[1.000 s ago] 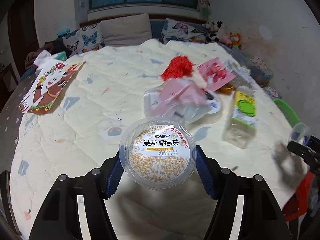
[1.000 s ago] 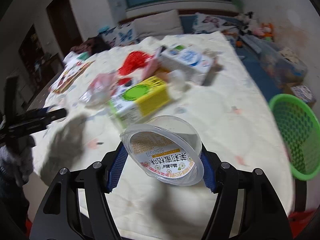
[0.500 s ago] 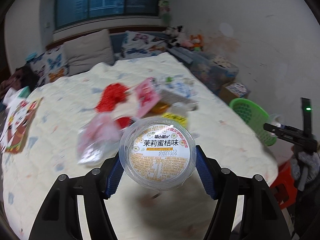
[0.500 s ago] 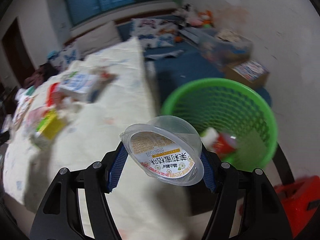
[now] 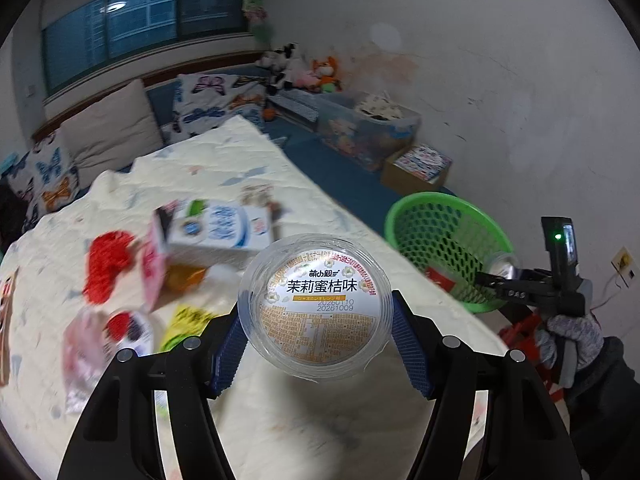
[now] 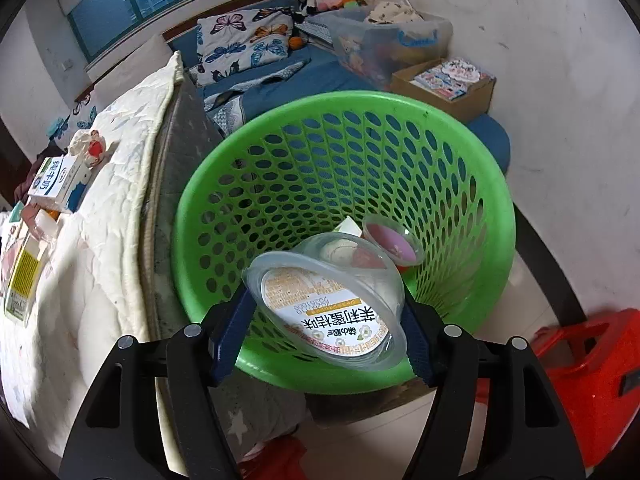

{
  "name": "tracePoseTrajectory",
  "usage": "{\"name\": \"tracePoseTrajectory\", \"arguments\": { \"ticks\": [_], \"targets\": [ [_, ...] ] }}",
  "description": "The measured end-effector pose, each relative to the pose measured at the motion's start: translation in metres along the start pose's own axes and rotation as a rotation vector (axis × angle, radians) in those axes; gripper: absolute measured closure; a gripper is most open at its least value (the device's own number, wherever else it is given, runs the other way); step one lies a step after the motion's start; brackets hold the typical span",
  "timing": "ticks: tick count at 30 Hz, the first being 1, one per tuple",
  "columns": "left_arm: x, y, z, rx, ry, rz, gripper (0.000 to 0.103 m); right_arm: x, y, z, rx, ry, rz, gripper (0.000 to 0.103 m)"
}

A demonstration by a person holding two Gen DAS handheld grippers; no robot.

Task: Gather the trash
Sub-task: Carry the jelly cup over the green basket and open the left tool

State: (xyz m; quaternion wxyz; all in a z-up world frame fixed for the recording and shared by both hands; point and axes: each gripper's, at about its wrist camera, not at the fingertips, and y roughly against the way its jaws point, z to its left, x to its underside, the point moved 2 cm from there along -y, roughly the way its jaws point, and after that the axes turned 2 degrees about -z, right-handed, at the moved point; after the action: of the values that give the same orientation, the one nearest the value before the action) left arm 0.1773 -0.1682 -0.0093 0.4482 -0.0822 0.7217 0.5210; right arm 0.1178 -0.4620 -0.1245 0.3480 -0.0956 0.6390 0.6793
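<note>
My left gripper [image 5: 316, 338] is shut on a clear plastic cup [image 5: 316, 280] with a white and orange label, held above the cream quilt near the bed's right edge. My right gripper [image 6: 326, 320] is shut on a second such cup [image 6: 340, 324], tilted over the open mouth of the green mesh basket [image 6: 200, 184]. A pink-lidded cup [image 6: 394, 240] and a white piece lie inside the basket. In the left wrist view the basket [image 5: 444, 208] stands beside the bed, with the right gripper [image 5: 494, 280] over it in a gloved hand [image 5: 572, 332].
A milk carton [image 5: 220, 232], a red pom-pom [image 5: 106, 264], a pink packet [image 5: 154, 268], a yellow-labelled bottle [image 6: 24, 276] and a clear bag [image 5: 92, 344] lie on the quilt. A red stool [image 6: 592, 360] stands right of the basket. Boxes line the wall.
Both grippers swung to the right from the bed with their cups. The right one went from above the quilt to over the basket. The left one reached the bed's right edge.
</note>
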Motion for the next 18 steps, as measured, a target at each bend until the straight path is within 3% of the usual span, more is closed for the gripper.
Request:
{"name": "tracePoseTrajectory", "arguments": {
  "ticks": [3,18],
  "targets": [
    [-0.01,-0.013,-0.017,0.023,-0.023,0.009,0.038,-0.001,-0.001,-0.003,-0.008,-0.002,-0.002,0.03],
    [-0.041,-0.068,-0.096,0.127,-0.131,0.056,0.038,-0.002,0.031,-0.025,-0.014,-0.017,-0.061,0.03]
  ]
}}
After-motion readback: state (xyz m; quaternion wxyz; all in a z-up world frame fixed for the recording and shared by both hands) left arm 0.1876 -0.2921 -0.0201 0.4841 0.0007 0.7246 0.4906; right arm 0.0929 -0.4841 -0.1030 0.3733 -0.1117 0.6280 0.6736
